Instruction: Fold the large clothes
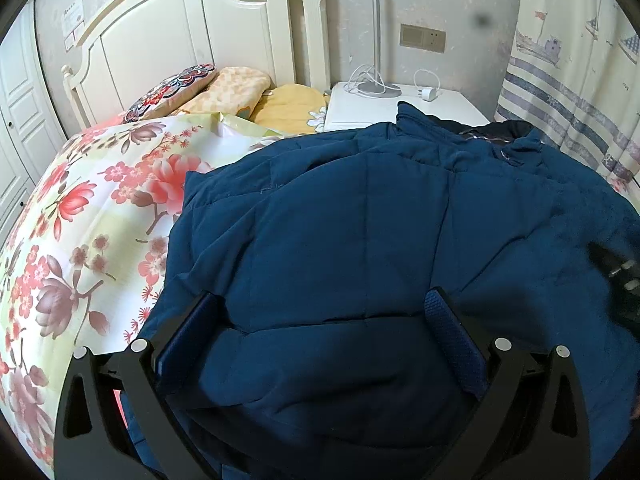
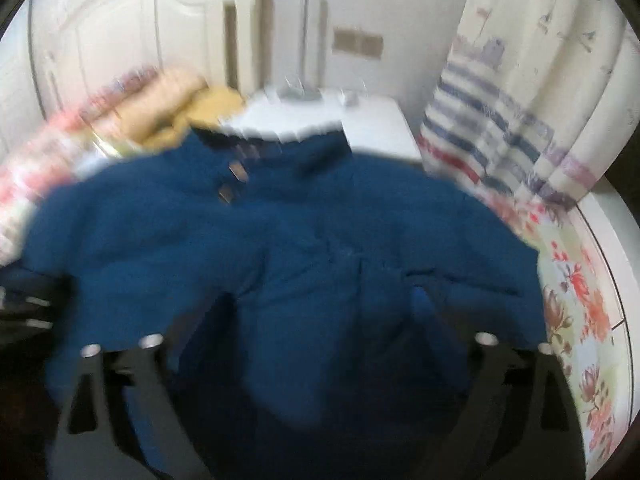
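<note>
I see a large blue quilted jacket [image 1: 360, 216] spread over the bed [image 1: 80, 216], lying on the floral bedspread and taking up the right part of it, with its collar toward the white nightstand [image 1: 404, 112] at the head end. My left gripper [image 1: 324, 320] sits low over the hem end of the jacket, its two fingers [image 1: 452, 344] spread wide with a puffed bulge of blue fabric rising between them; the pads stand apart from each other and nothing is clamped. At the right edge of the left wrist view a dark piece of the other tool shows over the jacket. The right wrist view is smeared by motion blur. There my right gripper [image 2: 316, 320] is also over the jacket [image 2: 280, 240], and its fingers appear set wide with blue cloth bunched up between them, though the blur keeps me from seeing the tips sharply; I read it as spread, not pinching. Two small metallic fasteners show near the collar. Beyond the jacket I can make out patterned pillows [image 1: 208, 88] against the cream headboard [image 1: 192, 28], a lamp pole [image 1: 376, 28] and a white charger with its cable on the nightstand, and a striped curtain [image 1: 576, 80] on the right.
</note>
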### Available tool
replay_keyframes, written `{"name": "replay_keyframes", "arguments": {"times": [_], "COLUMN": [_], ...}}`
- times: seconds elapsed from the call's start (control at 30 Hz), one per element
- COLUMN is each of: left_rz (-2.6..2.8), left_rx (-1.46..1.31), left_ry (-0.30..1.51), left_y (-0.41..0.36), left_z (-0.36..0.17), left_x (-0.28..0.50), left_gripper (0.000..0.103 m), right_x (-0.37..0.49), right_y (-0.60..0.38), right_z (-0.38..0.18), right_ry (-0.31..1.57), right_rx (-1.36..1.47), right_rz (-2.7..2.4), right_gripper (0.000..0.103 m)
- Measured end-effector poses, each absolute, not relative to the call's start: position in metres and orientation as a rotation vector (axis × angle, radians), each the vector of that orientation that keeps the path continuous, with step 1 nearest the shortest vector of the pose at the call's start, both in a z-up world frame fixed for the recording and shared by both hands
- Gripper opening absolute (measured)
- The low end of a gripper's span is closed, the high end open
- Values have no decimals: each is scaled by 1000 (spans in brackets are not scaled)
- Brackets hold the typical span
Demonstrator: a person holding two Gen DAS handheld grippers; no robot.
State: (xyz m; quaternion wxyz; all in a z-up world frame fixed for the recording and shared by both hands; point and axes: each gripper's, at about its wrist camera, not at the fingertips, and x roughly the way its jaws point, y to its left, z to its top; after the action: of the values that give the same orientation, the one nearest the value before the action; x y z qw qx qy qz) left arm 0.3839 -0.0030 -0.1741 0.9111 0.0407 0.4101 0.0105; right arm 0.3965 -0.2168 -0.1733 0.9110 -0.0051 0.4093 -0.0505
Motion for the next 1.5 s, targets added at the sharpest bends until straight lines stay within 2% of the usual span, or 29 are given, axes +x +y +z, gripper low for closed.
{"name": "replay_keyframes", "arguments": {"times": [0.1, 0.13, 0.17, 0.27, 0.4, 0.8, 0.87, 0.97, 1.03, 1.17, 1.27, 1.3, 1.37, 1.5], "left_rz": [21, 20, 20, 21, 24, 17, -3, 17, -15, -70, -87, -94, -97, -86], "left_rx": [83, 82, 80, 80, 88, 78, 72, 31, -60, -10, 122, 169, 203, 122], "left_ry": [846, 846, 847, 848, 849, 851, 850, 821, 756, 772, 838, 879, 903, 931], "left_y": [-2, -1, -1, -1, -2, 1, 5, 14, 21, -1, -30, -40, -45, -15], "left_z": [-174, -174, -174, -174, -175, -173, -169, -143, -120, -122, -151, -166, -186, -183], "left_x": [383, 385, 384, 383, 382, 383, 380, 351, 317, 277, 272, 275, 279, 286], "left_gripper": [99, 99, 99, 99, 99, 99, 99, 99, 98, 98, 98, 98, 99, 99], "right_x": [390, 384, 372, 345, 349, 349, 332, 281, 259, 249, 256, 256, 255, 242], "right_y": [-220, -224, -233, -265, -295, -309, -316, -316, -296, -227, -208, -203, -203, -222], "right_z": [-168, -164, -155, -148, -186, -185, -174, -144, -131, -145, -187, -197, -196, -189], "right_ry": [852, 834, 794, 733, 845, 850, 820, 674, 643, 786, 935, 927, 932, 941], "right_rx": [7, 11, 27, 103, 229, 324, 390, 489, 400, 7, -8, -43, -38, -17], "right_rz": [-99, -120, -174, -314, -272, -201, -194, -144, -92, -36, 31, 11, 9, -45], "right_gripper": [99, 91, 91, 92, 100, 101, 100, 99, 99, 99, 94, 98, 100, 100]}}
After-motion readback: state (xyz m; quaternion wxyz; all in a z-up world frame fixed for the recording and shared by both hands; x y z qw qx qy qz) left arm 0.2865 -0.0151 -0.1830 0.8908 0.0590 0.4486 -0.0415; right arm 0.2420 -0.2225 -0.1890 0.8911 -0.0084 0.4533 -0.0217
